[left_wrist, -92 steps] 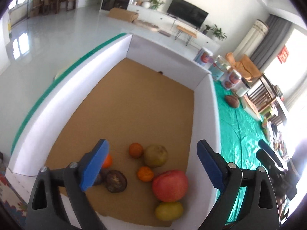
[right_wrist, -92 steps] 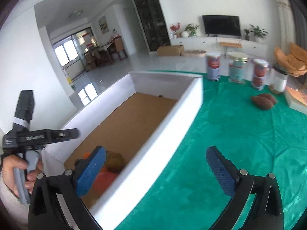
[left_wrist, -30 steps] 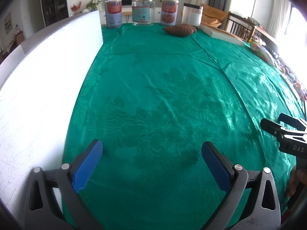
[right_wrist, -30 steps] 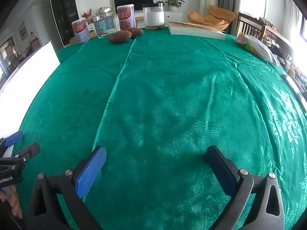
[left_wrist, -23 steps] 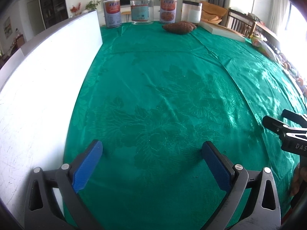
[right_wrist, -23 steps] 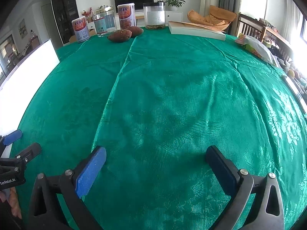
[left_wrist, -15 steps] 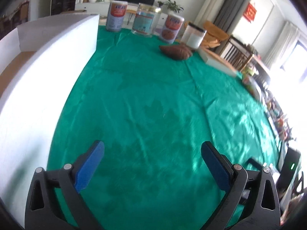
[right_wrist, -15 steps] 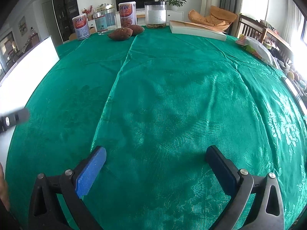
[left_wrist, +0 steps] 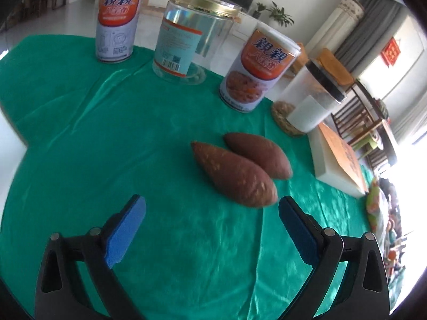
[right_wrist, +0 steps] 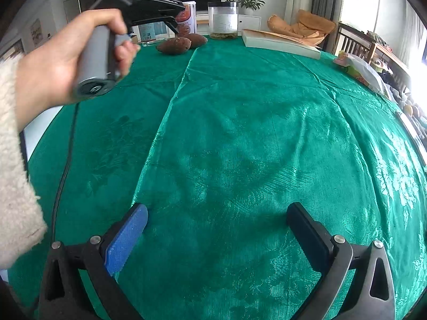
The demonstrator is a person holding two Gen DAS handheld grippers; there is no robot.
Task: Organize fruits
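Two brown sweet potatoes lie side by side on the green tablecloth [left_wrist: 112, 122]. The near sweet potato [left_wrist: 232, 173] sits just ahead of my left gripper [left_wrist: 212, 210], which is open with blue pads on either side and nothing between them. The far sweet potato [left_wrist: 257, 154] touches it from behind. In the right wrist view both sweet potatoes [right_wrist: 174, 46] show far off at the table's back, and a hand [right_wrist: 53, 61] holds the left gripper's body [right_wrist: 144, 2] over them. My right gripper [right_wrist: 217, 214] is open above bare cloth.
Behind the sweet potatoes stand two printed cans [left_wrist: 116, 24] [left_wrist: 256, 74], a clear jar [left_wrist: 192, 37] and a white-filled jar [left_wrist: 309, 101] on a woven coaster. A flat box [left_wrist: 339, 160] lies right. A cable [right_wrist: 64, 165] hangs from the left gripper.
The left gripper has swung from the white box across the table to the sweet potatoes at the back, now close in front. The right gripper has held still.
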